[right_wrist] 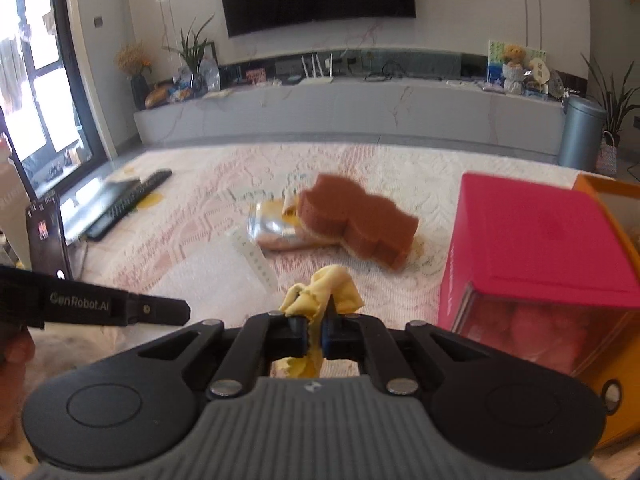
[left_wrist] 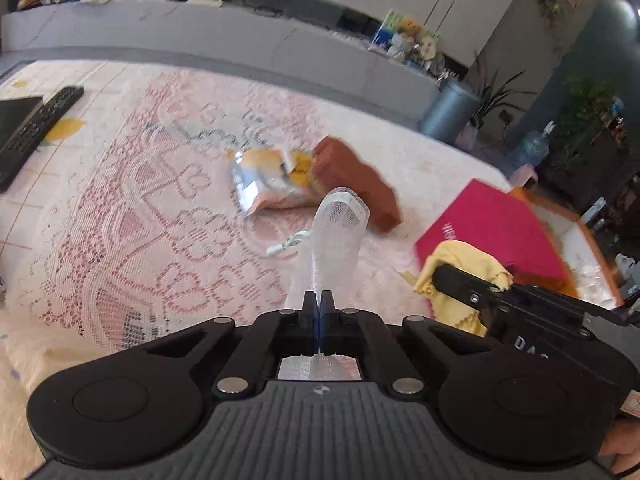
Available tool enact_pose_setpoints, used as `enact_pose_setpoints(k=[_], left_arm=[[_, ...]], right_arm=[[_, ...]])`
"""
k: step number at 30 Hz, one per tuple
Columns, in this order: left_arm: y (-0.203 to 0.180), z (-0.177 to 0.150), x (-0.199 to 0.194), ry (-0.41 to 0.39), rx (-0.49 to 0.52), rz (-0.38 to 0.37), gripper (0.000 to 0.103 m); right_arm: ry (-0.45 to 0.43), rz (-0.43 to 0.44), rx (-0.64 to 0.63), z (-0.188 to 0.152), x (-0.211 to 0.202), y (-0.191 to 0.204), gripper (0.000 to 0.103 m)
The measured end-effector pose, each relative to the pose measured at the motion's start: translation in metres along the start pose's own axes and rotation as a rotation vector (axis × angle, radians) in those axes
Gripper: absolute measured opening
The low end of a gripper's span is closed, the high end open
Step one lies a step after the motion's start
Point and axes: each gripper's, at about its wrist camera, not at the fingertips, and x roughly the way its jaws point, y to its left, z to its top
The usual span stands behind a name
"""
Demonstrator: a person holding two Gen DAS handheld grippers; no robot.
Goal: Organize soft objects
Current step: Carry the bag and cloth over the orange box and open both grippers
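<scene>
A person's left gripper (left_wrist: pixel 319 300) pinches a strip of white mesh fabric (left_wrist: pixel 334 240) between fully closed jaws, the strip rising stiffly toward 12 o'clock above a lace-covered table (left_wrist: pixel 120 220). The right gripper (right_wrist: pixel 316 326) is likewise clamped tight on a crumpled yellow cloth (right_wrist: pixel 324 292), which bunches above the jaws and hangs below them; in the left wrist view the same cloth shows at 3 o'clock of the mesh strip, held up just in front of the pink box.

On the table at centre, a brown sponge (right_wrist: pixel 360 220) with a paler underside leans across a foil snack packet (right_wrist: pixel 276 228), the two touching. A small white clip-like item (left_wrist: pixel 288 244) lies on the lace at 7 o'clock of the packet, too blurred to identify.

At 3 o'clock in the right wrist view stands a pink box (right_wrist: pixel 540 240) with a clear front wall; pale pinkish contents show through it but cannot be made out. Just behind it, touching or nearly so, sits an orange box (right_wrist: pixel 612 196), open at the top, with white material visible inside in the left wrist view.

A black remote control (left_wrist: pixel 36 128) lies at the table's 9 o'clock edge.
</scene>
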Motion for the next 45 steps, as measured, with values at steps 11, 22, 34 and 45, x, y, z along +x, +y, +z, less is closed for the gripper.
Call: enact_pose_setpoints(k=[11,22,34,45], left_arm=[[-0.091,0.014,-0.036,-0.092,0.123,-0.164,0.0],[-0.207,0.048,-0.002,-0.053,0.235,-0.393,0.0],[-0.276,0.054,0.113,0.177,0.244,-0.323,0.0],[-0.287,0.042,0.162,0.338,0.399,-0.152,0.0]], right_arm=[[-0.133,-0.032,0.074,0.019,-0.085,-0.04,0.003],[-0.21,-0.174,0.141,0.038,-0.163,-0.141,0.003],[0.002,-0.193,0.246,0.05,-0.126,-0.239,0.004],[0.295,-0.138,0.244,0.033,-0.052,-0.267,0.004]])
